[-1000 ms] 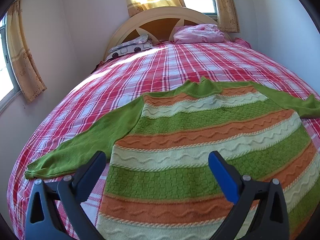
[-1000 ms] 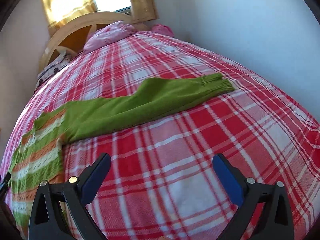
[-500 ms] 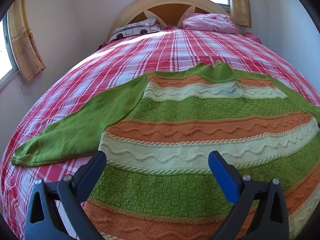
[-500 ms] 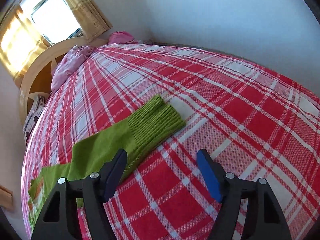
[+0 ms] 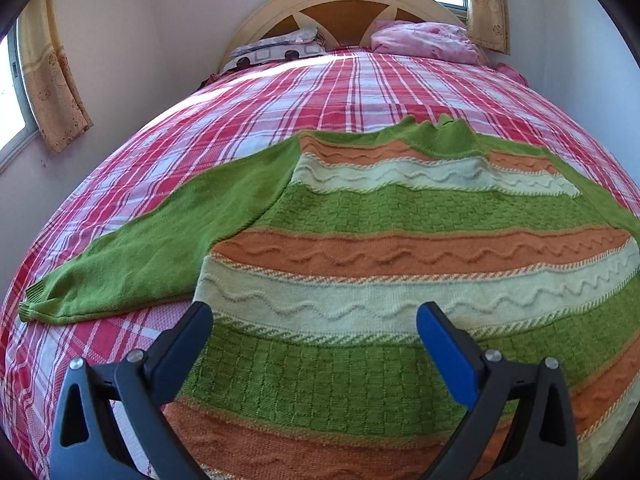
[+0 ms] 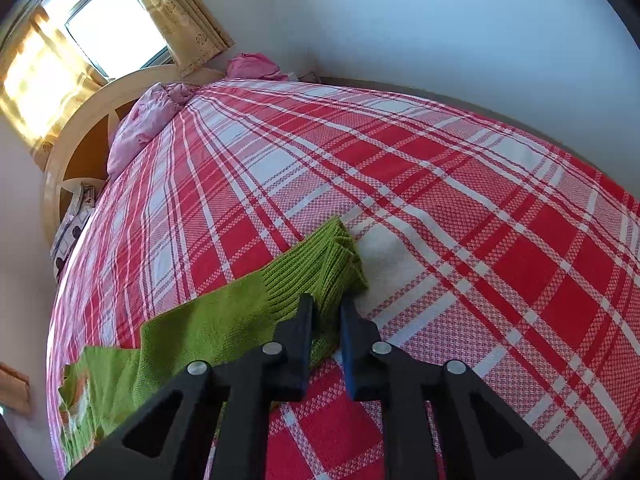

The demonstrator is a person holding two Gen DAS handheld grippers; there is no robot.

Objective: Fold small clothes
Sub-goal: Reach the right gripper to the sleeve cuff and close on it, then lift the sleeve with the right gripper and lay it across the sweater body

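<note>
We find the sweater (image 5: pixel 400 248) spread flat on the bed (image 5: pixel 248 128), its striped body directly ahead of and beneath the left tongs (image 5: pixel 314 316). The left tongs hang over the lower stripes with jaws wide apart, gripping nothing. One green sleeve (image 5: pixel 152 248) lies outstretched to the left of those tongs, its ribbed end near the bed's edge. The right tongs (image 6: pixel 326 304) are closed on the cuff (image 6: pixel 320 268) of the other sleeve (image 6: pixel 208 324), the knit pinched and bunched between the jaws; that sleeve trails back to the left of them toward the body. Beyond both tongs, at the far end, we note a pink pillow (image 5: pixel 424 42), a patterned pillow (image 5: pixel 276 50) and the headboard (image 5: pixel 348 4).
</note>
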